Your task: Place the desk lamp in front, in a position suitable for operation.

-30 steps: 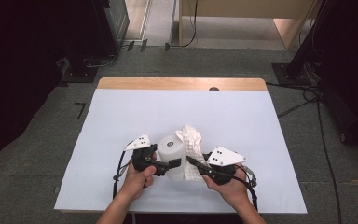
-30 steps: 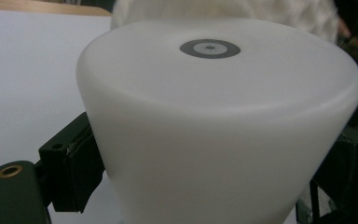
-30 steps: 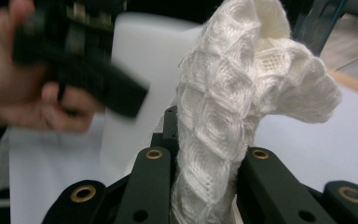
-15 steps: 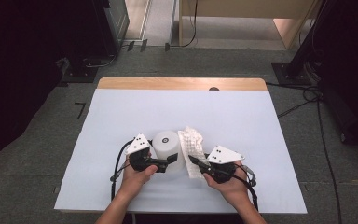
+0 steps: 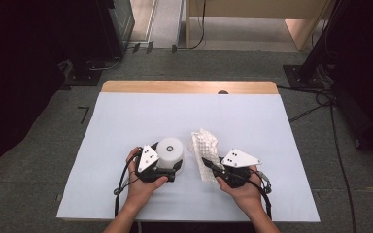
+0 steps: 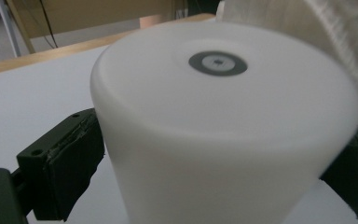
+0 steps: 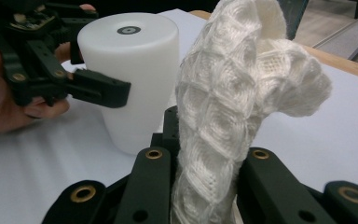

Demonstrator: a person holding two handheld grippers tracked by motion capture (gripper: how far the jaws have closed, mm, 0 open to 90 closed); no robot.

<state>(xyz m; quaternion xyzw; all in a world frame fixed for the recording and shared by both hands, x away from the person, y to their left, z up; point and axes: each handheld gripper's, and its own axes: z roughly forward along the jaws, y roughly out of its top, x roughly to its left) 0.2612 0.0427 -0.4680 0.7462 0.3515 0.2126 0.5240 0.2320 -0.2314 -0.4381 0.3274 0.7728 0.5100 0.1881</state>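
On the bench [image 5: 126, 121], left tongs [image 5: 177, 166] squeeze the stiff, slick white cup [image 5: 169, 152] low, right tongs [image 5: 206, 161] pinch the floppy knit cloth's [image 5: 204, 145] end.

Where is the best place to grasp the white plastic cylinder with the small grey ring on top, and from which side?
Probably at mid-height on the smooth wall of the white plastic cylinder, coming level from the person's side. It stands upright with its flat top up, and the left gripper already clamps it this way.
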